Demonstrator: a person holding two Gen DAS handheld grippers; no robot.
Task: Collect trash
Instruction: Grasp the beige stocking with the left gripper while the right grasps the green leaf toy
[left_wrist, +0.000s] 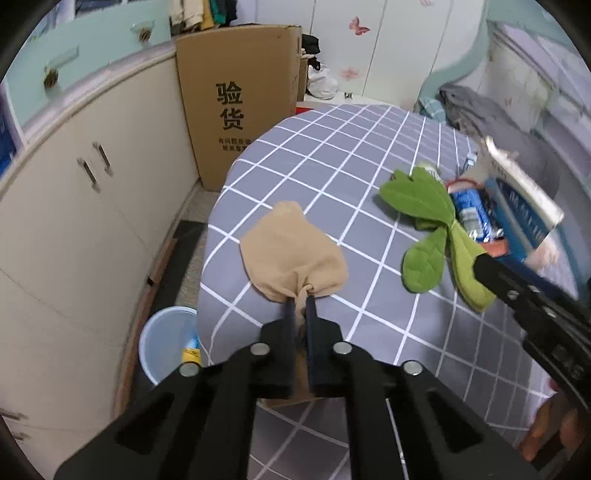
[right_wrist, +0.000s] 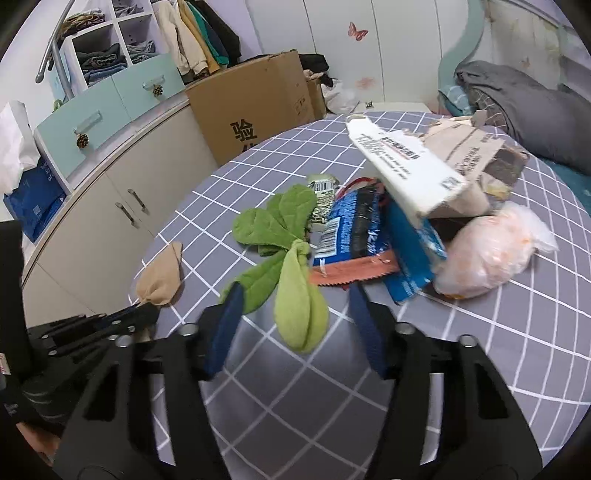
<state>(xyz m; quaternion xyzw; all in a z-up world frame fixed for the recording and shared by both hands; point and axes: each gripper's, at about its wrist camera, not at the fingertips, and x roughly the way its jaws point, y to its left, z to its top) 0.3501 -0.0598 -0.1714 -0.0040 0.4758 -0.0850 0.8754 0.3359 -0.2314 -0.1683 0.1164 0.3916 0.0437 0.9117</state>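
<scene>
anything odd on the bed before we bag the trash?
Yes. The left gripper is shut on a beige stocking, and the open right gripper straddles a green leaf-shaped cloth. Both look like fabric, not trash like the wrappers and torn white box piled beside them.

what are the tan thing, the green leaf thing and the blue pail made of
Tan thing: looks like thin, sheer, matte nylon stocking fabric; it bunches into a gathered tip where the left gripper pinches it. Green leaf thing: soft matte cloth, probably fleece or microfibre, with stitched veins and limp lobes. Blue pail: likely smooth, slightly glossy moulded plastic.
</scene>
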